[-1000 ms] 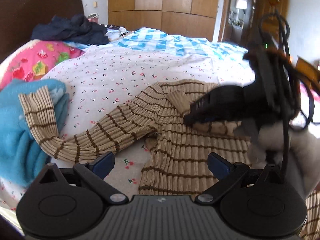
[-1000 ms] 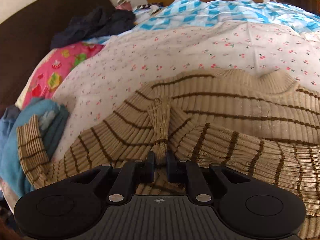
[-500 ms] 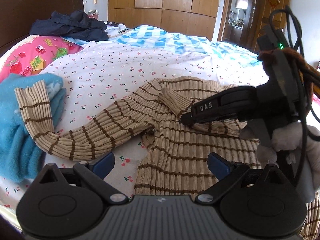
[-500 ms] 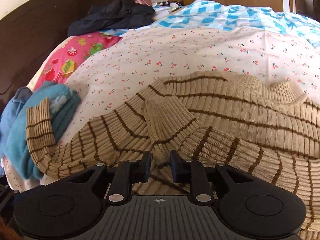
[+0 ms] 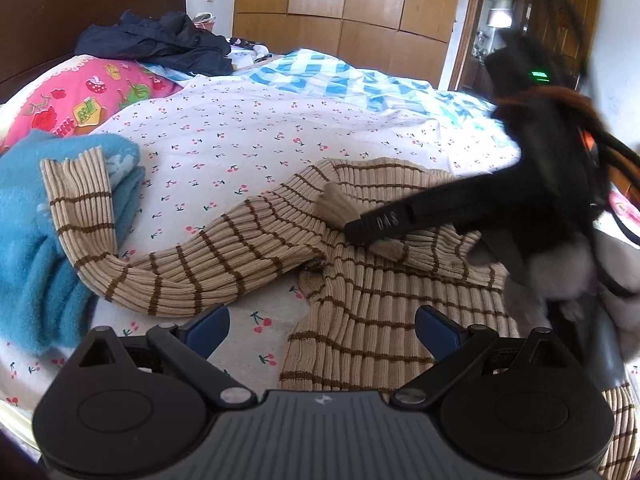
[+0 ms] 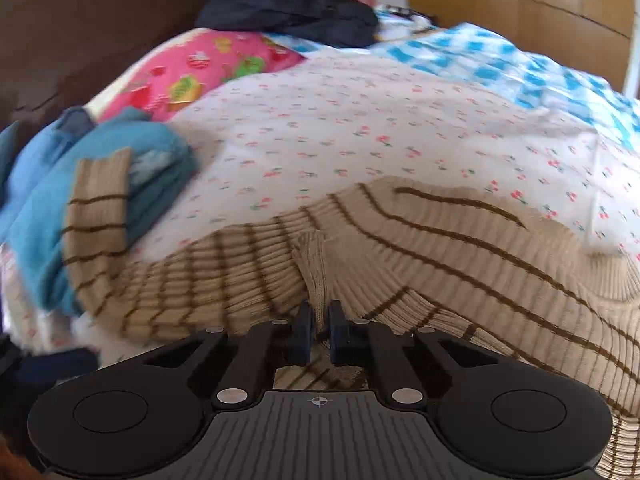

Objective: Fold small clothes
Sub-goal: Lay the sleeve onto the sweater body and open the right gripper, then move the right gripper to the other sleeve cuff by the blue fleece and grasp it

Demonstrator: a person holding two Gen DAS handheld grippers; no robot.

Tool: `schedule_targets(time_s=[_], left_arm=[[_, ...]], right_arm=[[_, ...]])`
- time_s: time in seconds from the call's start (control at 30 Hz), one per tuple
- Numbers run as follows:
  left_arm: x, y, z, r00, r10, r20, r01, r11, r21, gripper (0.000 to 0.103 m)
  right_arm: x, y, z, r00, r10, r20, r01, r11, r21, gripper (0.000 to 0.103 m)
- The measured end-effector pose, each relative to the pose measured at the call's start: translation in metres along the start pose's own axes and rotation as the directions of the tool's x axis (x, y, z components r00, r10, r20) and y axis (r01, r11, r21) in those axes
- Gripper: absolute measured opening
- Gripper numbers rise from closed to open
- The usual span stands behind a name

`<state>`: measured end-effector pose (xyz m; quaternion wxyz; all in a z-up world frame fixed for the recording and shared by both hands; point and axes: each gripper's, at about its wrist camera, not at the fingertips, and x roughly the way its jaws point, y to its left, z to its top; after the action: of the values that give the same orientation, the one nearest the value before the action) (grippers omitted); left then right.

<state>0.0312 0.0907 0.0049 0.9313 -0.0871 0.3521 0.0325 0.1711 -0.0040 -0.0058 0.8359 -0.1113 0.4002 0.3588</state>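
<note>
Left wrist view: the left gripper [image 5: 322, 326] keeps its jaws spread wide above the bed sheet [image 5: 248, 144], holding nothing. One striped sweater [image 5: 360, 280] lies on the sheet, one sleeve stretched onto the blue towel [image 5: 28, 248]. The right gripper [image 5: 356, 232], half a second ago resting loosely on the cuff, now pinches it.

Right wrist view: the right gripper's jaws, slightly apart before, are pressed on the sweater's [image 6: 440, 264] bunched cuff. One pink pillow [image 6: 208, 64] lies beyond.
</note>
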Motion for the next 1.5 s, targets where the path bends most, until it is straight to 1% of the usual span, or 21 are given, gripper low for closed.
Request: schedule_targets(time_s=[0.1, 0.2, 0.27, 0.33, 0.37, 0.43, 0.47, 0.5, 0.53, 0.57, 0.63, 0.8, 0.93, 1.0, 1.1, 1.17, 1.2, 1.23, 1.3, 1.4, 1.5], left_arm=[[0.000, -0.005, -0.001, 1.000, 0.005, 0.001, -0.005, 1.000, 0.027, 0.103], [-0.001, -0.012, -0.003, 1.000, 0.019, 0.013, -0.020, 0.998, 0.065, 0.103], [0.000, -0.016, -0.004, 1.000, 0.025, 0.012, -0.026, 0.996, 0.090, 0.103], [0.001, -0.021, -0.005, 1.000, 0.027, 0.006, -0.027, 0.993, 0.114, 0.103], [0.002, -0.023, -0.005, 1.000, 0.028, 0.004, -0.028, 0.992, 0.124, 0.103], [0.004, -0.030, -0.004, 1.000, 0.023, 0.000, -0.023, 0.989, 0.149, 0.103], [0.006, -0.033, -0.002, 1.000, 0.016, -0.002, -0.015, 0.988, 0.156, 0.103], [0.009, -0.037, 0.001, 1.000, 0.009, -0.002, -0.008, 0.987, 0.160, 0.103], [0.012, -0.041, 0.004, 1.000, 0.007, 0.002, -0.008, 0.986, 0.168, 0.103], [0.014, -0.046, 0.008, 1.000, 0.010, 0.015, -0.013, 0.984, 0.178, 0.103], [0.018, -0.054, 0.016, 0.999, 0.024, 0.048, -0.033, 0.979, 0.200, 0.103], [0.037, -0.064, 0.029, 0.997, 0.057, 0.049, -0.067, 0.974, 0.218, 0.103], [0.034, -0.052, 0.021, 0.997, 0.078, 0.019, -0.080, 0.977, 0.197, 0.103], [0.025, -0.041, 0.014, 0.996, 0.094, 0.010, -0.094, 0.979, 0.180, 0.103], [0.008, -0.021, 0.010, 0.994, 0.107, 0.010, -0.107, 0.985, 0.136, 0.103], [-0.004, -0.006, 0.010, 0.993, 0.118, 0.024, -0.120, 0.989, 0.091, 0.103], [-0.008, 0.001, 0.010, 0.992, 0.125, 0.033, -0.127, 0.990, 0.066, 0.103], [-0.012, 0.007, 0.009, 0.990, 0.133, 0.041, -0.134, 0.990, 0.044, 0.103], [-0.017, 0.019, 0.008, 0.988, 0.148, 0.051, -0.149, 0.989, 0.005, 0.103], [-0.023, 0.033, 0.012, 0.989, 0.137, 0.064, -0.132, 0.989, -0.073, 0.103], [-0.025, 0.040, 0.015, 0.986, 0.145, 0.087, -0.134, 0.983, -0.123, 0.103]], right_arm=[[-0.008, -0.010, -0.007, 0.999, -0.033, 0.014, 0.032, 0.998, 0.056, 0.018], [-0.038, -0.038, -0.019, 0.996, -0.026, 0.082, 0.008, 0.977, 0.215, 0.019], [-0.064, -0.060, -0.034, 0.989, -0.082, 0.124, 0.042, 0.954, 0.296, 0.020], [-0.090, -0.088, -0.055, 0.974, -0.179, 0.141, 0.113, 0.917, 0.382, 0.020], [-0.098, -0.101, -0.065, 0.966, -0.223, 0.132, 0.150, 0.895, 0.419, 0.020], [-0.105, -0.133, -0.089, 0.941, -0.337, 0.041, 0.275, 0.828, 0.489, 0.021], [-0.104, -0.145, -0.098, 0.925, -0.380, -0.007, 0.332, 0.798, 0.503, 0.022], [-0.101, -0.159, -0.109, 0.897, -0.435, -0.072, 0.408, 0.758, 0.508, 0.022], [-0.100, -0.168, -0.118, 0.883, -0.459, -0.100, 0.442, 0.739, 0.508, 0.009], [-0.101, -0.176, -0.125, 0.883, -0.459, -0.102, 0.439, 0.728, 0.526, 0.002], [-0.107, -0.185, -0.130, 0.893, -0.442, -0.086, 0.410, 0.720, 0.560, 0.000], [-0.103, -0.178, -0.125, 0.879, -0.468, -0.090, 0.446, 0.741, 0.503, 0.001], [-0.120, -0.161, -0.119, 0.873, -0.485, -0.049, 0.443, 0.747, 0.495, 0.015], [-0.126, -0.146, -0.115, 0.870, -0.493, -0.014, 0.442, 0.767, 0.465, 0.015], [-0.116, -0.124, -0.106, 0.900, -0.436, 0.004, 0.395, 0.819, 0.417, 0.016], [-0.094, -0.112, -0.103, 0.924, -0.378, -0.053, 0.369, 0.849, 0.380, 0.021], [-0.082, -0.108, -0.103, 0.925, -0.367, -0.092, 0.375, 0.854, 0.360, 0.021], [-0.074, -0.100, -0.100, 0.910, -0.399, -0.111, 0.412, 0.848, 0.333, 0.021], [-0.073, -0.090, -0.091, 0.897, -0.430, -0.106, 0.441, 0.847, 0.296, 0.022], [-0.081, -0.079, -0.075, 0.914, -0.399, -0.067, 0.401, 0.871, 0.283, 0.022], [-0.080, -0.062, -0.057, 0.914, -0.403, -0.038, 0.401, 0.888, 0.225, 0.022]])
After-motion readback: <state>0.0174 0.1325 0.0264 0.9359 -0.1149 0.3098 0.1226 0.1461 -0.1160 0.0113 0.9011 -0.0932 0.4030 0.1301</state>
